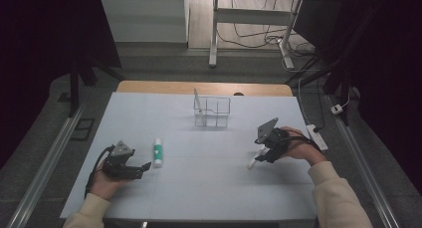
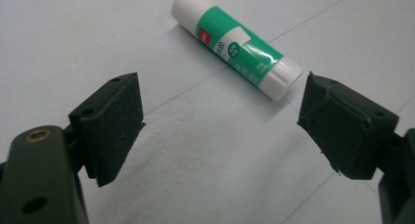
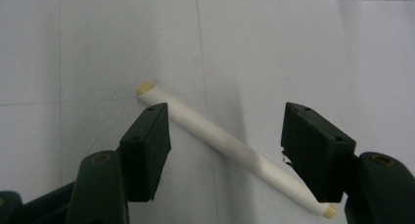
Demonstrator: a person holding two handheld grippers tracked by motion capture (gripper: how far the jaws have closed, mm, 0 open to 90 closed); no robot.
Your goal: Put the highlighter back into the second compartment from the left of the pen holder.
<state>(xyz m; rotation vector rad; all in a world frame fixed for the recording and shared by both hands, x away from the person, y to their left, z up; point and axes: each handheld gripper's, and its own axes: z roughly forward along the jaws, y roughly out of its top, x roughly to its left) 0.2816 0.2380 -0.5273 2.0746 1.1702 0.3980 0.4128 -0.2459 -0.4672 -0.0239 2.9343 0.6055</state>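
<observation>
1 white pen (image 3: 230, 148): on table (image 1: 199, 188), between spread jaws of right gripper (image 1: 260, 156), unpinched. 1 glue stick (image 2: 237, 43): just ahead of left gripper (image 1: 142, 168), jaws spread, empty. 1 clear organizer (image 1: 212, 111): far centre, unobstructed.

In the right gripper view, a jaw of the hand-held gripper (image 3: 225, 150) covers part of the white pen (image 3: 220, 141).

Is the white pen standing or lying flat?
Lying flat. The white pen rests lengthwise on the table, between the open jaws of the right gripper, pads not touching it.
</observation>
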